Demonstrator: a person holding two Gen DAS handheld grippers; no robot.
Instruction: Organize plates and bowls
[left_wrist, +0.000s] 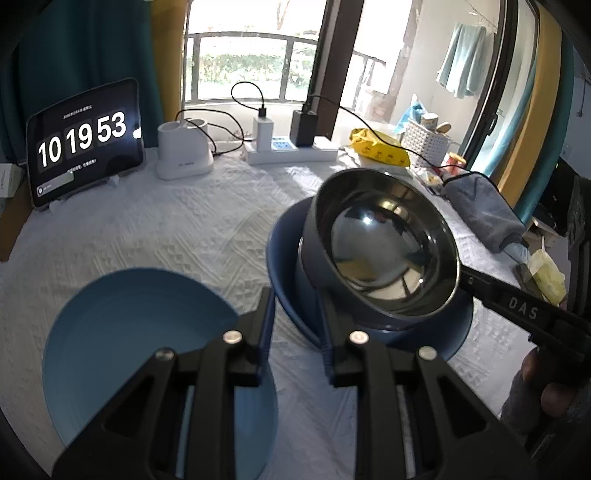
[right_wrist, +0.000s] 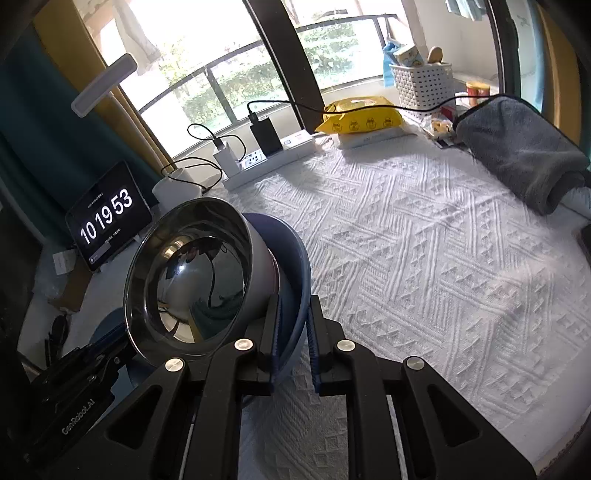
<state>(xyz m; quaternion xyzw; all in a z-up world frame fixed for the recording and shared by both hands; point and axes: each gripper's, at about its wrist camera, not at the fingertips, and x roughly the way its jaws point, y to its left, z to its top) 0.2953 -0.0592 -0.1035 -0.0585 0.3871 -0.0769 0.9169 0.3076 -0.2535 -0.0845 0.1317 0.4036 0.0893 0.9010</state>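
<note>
A steel-lined bowl (left_wrist: 384, 251) with a dark blue outside sits tilted in a dark blue plate (left_wrist: 284, 280) on the white cloth. A light blue plate (left_wrist: 140, 343) lies flat at the front left. My left gripper (left_wrist: 295, 325) is open and empty, just in front of the dark plate's near rim. In the right wrist view my right gripper (right_wrist: 293, 332) is shut on the dark blue plate's rim (right_wrist: 301, 291), with the bowl (right_wrist: 192, 273) leaning inside it. The right gripper's fingers (left_wrist: 517, 306) reach in from the right.
A tablet clock (left_wrist: 85, 144), a white holder (left_wrist: 184, 155), a power strip with chargers (left_wrist: 291, 147), a yellow packet (left_wrist: 380, 147), a white basket (left_wrist: 424, 142) and a grey rolled cloth (left_wrist: 484, 210) line the table's far and right edges.
</note>
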